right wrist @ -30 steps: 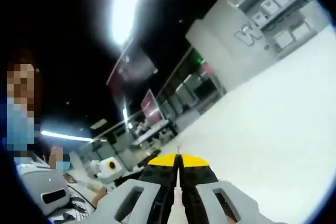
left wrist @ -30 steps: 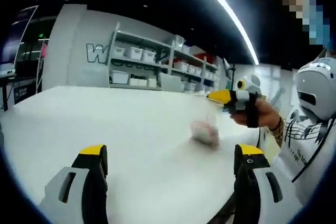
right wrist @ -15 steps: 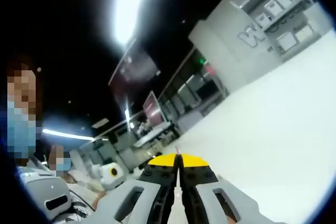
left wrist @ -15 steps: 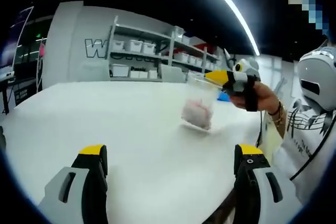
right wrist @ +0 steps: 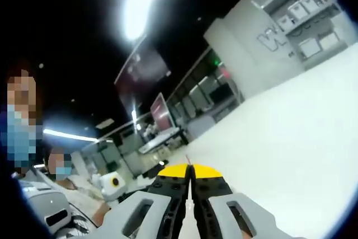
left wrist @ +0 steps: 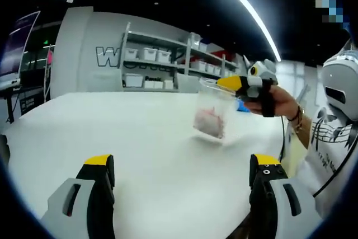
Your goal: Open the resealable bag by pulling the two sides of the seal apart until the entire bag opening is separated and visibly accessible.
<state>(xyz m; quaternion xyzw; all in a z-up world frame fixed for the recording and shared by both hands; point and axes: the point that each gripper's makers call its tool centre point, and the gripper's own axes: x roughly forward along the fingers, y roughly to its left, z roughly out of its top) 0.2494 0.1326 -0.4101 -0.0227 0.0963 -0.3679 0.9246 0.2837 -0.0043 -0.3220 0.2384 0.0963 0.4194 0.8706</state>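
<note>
Up off the desk (left wrist: 112, 132) and holding at about the same height as half a second back: the resealable bag (left wrist: 212, 113) hangs right of centre in the left gripper view, a touch nearer the frame's middle than before. Clamped by its top edge in the right tool (left wrist: 230, 83), yellow tips pressed together on the clear plastic, a hand (left wrist: 274, 102) wrapped round the grip just right of it. Inside the bag, a pinkish lump sitting low; exactly what it is, too blurred to tell. Bottom of the bag clear of the white desk, a faint shadow beneath.

Low in that same view, the left tool (left wrist: 184, 163) with its two yellow-capped jaws wide apart, one at lower left, one at lower right, nothing between them but bare desk. Well short of the bag.

Over in the right gripper view, the right tool's yellow tips (right wrist: 190, 170) shut tight at bottom centre, a thin pale sliver of the bag edge (right wrist: 189, 160) poking up from the seam between them. White desk sweeping across the right half of the frame.

Behind, in the left gripper view, a grey shelf unit (left wrist: 162, 71) with white bins at upper centre, and a bright ceiling light strip (left wrist: 246, 9) arcing across the upper right.
</note>
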